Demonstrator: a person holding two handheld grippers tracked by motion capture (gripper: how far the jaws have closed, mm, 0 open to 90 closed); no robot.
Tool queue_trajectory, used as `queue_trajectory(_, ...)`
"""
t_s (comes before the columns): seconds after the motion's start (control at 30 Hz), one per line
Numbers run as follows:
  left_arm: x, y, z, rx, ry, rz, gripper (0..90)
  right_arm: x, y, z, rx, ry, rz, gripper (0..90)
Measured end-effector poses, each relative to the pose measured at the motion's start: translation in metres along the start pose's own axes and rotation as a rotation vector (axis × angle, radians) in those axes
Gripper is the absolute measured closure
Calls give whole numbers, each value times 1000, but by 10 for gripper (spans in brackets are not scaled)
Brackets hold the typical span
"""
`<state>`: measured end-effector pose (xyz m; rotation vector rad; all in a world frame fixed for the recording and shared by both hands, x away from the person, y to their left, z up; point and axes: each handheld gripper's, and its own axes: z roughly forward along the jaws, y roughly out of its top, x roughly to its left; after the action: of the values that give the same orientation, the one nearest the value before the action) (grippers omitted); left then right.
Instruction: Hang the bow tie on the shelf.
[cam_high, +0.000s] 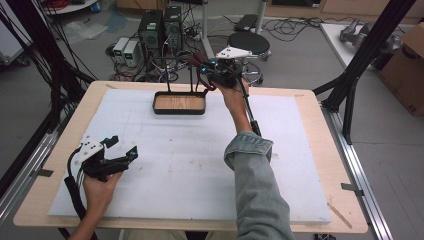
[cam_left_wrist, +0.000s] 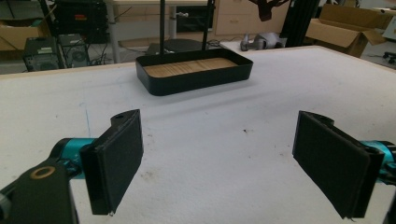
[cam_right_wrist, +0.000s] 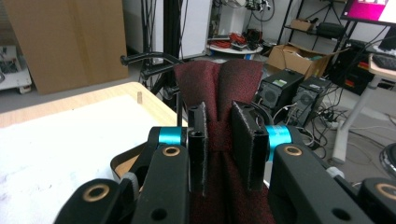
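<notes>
A black tray (cam_high: 179, 111) with a wooden bottom stands at the far middle of the white mat (cam_high: 190, 170), and two thin black posts (cam_high: 167, 75) rise from it. My right gripper (cam_high: 212, 70) is raised above the tray's right end, shut on a dark red cloth (cam_high: 196, 61). In the right gripper view the cloth (cam_right_wrist: 233, 79) is pinched between the jaws of my right gripper (cam_right_wrist: 223, 114), next to the stand's black arms (cam_right_wrist: 144, 58). My left gripper (cam_high: 122, 146) rests open at the mat's near left. In its own view the left gripper (cam_left_wrist: 219, 154) faces the tray (cam_left_wrist: 196, 80) with nothing between its jaws.
Beyond the table's far edge stand computer towers (cam_high: 160, 27) with cables and a black stool (cam_high: 248, 42). A cardboard box (cam_high: 407, 65) and black frame struts (cam_high: 370, 45) are at the right. Bare wooden table border (cam_high: 320, 130) surrounds the mat.
</notes>
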<state>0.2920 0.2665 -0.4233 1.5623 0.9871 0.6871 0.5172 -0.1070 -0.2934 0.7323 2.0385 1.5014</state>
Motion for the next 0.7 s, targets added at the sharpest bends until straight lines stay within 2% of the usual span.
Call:
queue_trajectory(0.23,0,-1,-1,5,-3,-1,167,-3,5,13,13,-35,1,765)
queue_trajectory(0.33,0,-1,-2,3,-2,-2,167,-6,4,13,18,-56,3,765)
queue_trajectory(0.63,0,-2,-3,6,-3,-3,167,-23,-7,9,95,-116,41,761)
queue_trajectory(0.7,0,-2,-2,5,-4,-3,167,-25,-9,9,104,-112,50,759)
